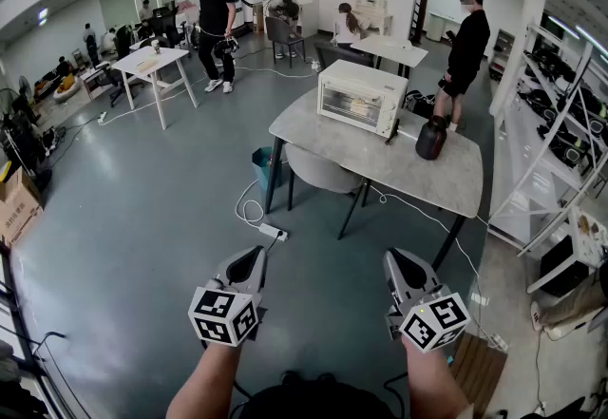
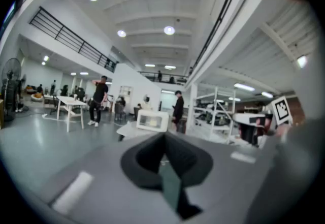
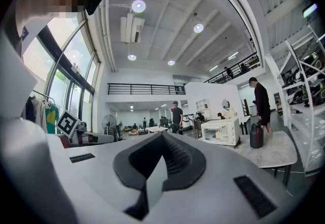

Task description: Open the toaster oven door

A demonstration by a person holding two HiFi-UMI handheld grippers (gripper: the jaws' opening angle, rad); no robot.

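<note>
A white toaster oven point(image 1: 361, 97) stands with its glass door closed on a grey marble table point(image 1: 332, 147) some way ahead. It shows small in the left gripper view point(image 2: 151, 120) and in the right gripper view point(image 3: 221, 131). My left gripper point(image 1: 255, 260) and right gripper point(image 1: 399, 263) are held low near my body, far short of the table. Both are shut with nothing between the jaws. Each points toward the oven.
A dark jug point(image 1: 431, 138) stands on the table right of the oven. A grey chair point(image 1: 323, 170) is tucked under the near side, a power strip point(image 1: 272, 232) and cables lie on the floor. White shelving point(image 1: 560, 123) lines the right. People stand behind the table.
</note>
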